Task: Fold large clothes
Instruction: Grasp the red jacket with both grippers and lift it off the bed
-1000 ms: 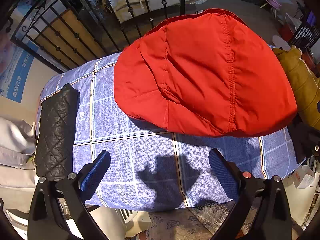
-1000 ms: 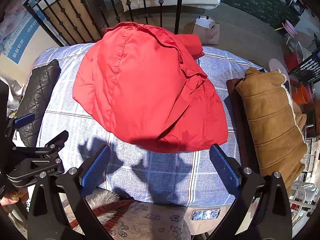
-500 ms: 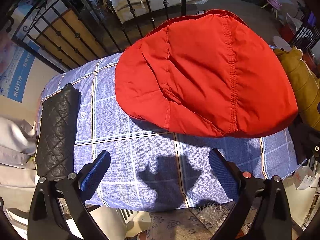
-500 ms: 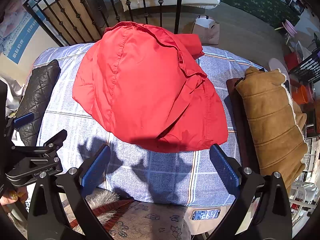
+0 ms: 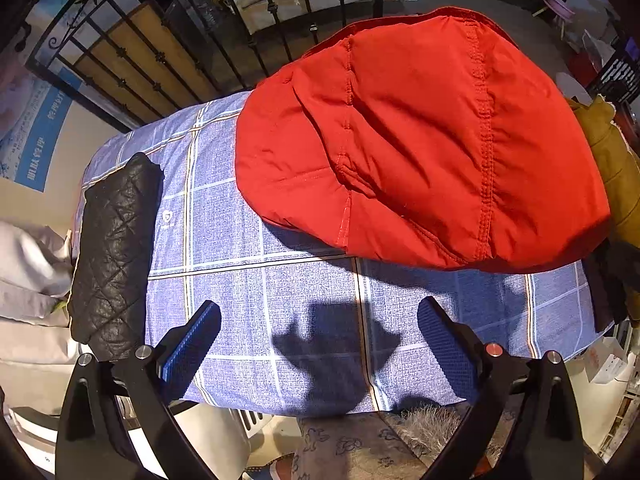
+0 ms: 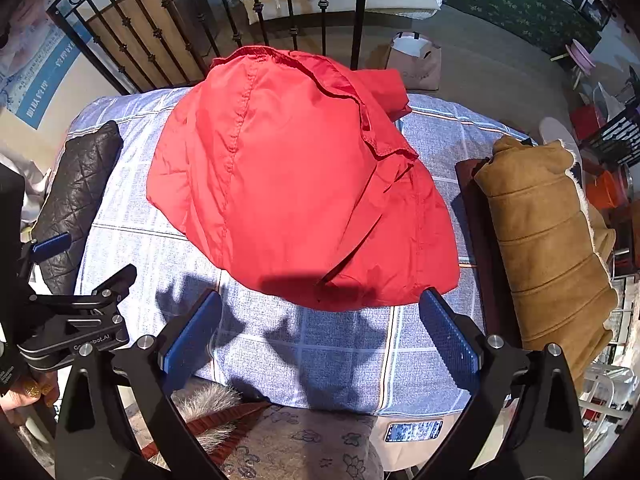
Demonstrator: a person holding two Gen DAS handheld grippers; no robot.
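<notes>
A large red jacket [image 5: 420, 140] lies in a rounded heap on the blue checked table cover [image 5: 248, 280], toward its far side. In the right wrist view the same red jacket [image 6: 296, 184] shows a loose flap at its right. My left gripper [image 5: 319, 332] hovers open above the bare cloth near the front edge, short of the jacket's hem. My right gripper [image 6: 320, 328] is open too, with the jacket's near hem just beyond its fingertips. Neither holds anything. The left gripper's body [image 6: 72, 320] shows at the left of the right wrist view.
A folded black quilted garment [image 5: 112, 252] lies at the table's left edge. A folded tan jacket [image 6: 548, 248] sits on a dark one at the right edge. A black iron railing [image 6: 248, 8] stands behind the table. A fur-trimmed garment [image 6: 208, 404] is below the front edge.
</notes>
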